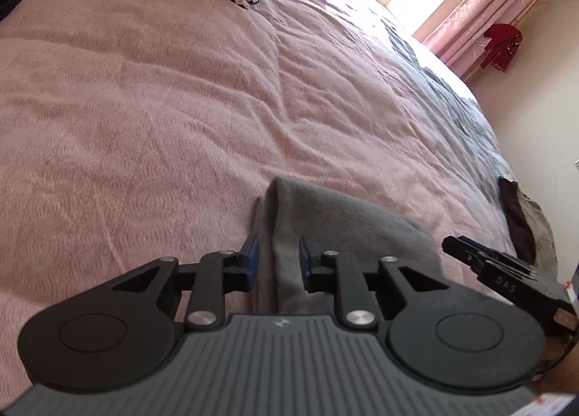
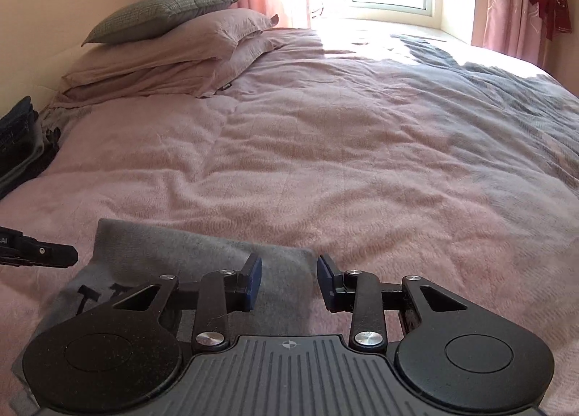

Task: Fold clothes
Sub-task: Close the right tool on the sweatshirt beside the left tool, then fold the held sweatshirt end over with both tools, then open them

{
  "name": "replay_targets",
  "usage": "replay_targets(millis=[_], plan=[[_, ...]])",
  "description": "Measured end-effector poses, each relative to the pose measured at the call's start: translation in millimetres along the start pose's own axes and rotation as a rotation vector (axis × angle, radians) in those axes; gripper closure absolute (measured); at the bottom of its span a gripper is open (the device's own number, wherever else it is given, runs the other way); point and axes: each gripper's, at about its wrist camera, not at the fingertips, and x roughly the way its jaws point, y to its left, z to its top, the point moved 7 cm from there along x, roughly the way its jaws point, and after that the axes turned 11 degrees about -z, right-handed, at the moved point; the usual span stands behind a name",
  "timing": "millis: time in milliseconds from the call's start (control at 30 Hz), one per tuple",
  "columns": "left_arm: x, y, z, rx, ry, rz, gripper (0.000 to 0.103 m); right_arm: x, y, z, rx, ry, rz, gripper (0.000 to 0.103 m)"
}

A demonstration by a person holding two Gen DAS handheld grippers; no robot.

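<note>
The left gripper [image 1: 278,264] has its jaws spread on either side of a raised fold of the grey garment [image 1: 340,231], not clamping it. The right gripper [image 2: 287,284] is likewise spread, over the garment's other end. The garment, with black print, lies on the pink bed cover [image 2: 325,148] near the bed's near edge. Pillows [image 2: 173,50] are stacked at the far left corner.

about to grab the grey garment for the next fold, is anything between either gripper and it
Nothing visible is. The folded grey knit garment lies on the pink textured bedspread directly at the open left gripper and open right gripper, its cloth showing between both pairs of fingers.
</note>
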Motion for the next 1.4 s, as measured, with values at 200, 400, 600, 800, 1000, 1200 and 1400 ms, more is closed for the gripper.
replay_targets(millis=[200, 400, 600, 800, 1000, 1200, 1400], plan=[[-20, -10, -43, -0.043, 0.064, -0.007, 0.082, -38, -6, -34, -0.026, 0.043, 0.029, 0.072], [-37, -21, -64, 0.042, 0.050, 0.089, 0.082, -84, 14, -83, -0.323, 0.035, 0.061, 0.072], [-44, -73, -89, 0.544, 0.131, 0.216, 0.082, -92, 39, -119, -0.655, -0.065, 0.030, 0.072], [-24, -93, -138, 1.021, 0.276, 0.307, 0.082, -95, 46, -129, -0.749, -0.104, 0.055, 0.072], [-14, -88, -156, 1.210, 0.321, 0.364, 0.079, -87, 58, -138, -0.889, -0.147, 0.035, 0.072], [2, -87, -160, 1.395, 0.335, 0.414, 0.079, -77, 71, -145, -1.022, -0.228, -0.004, 0.092], [-12, -93, -153, 1.308, 0.291, 0.328, 0.103, -94, 55, -137, -0.955, -0.228, 0.037, 0.103]])
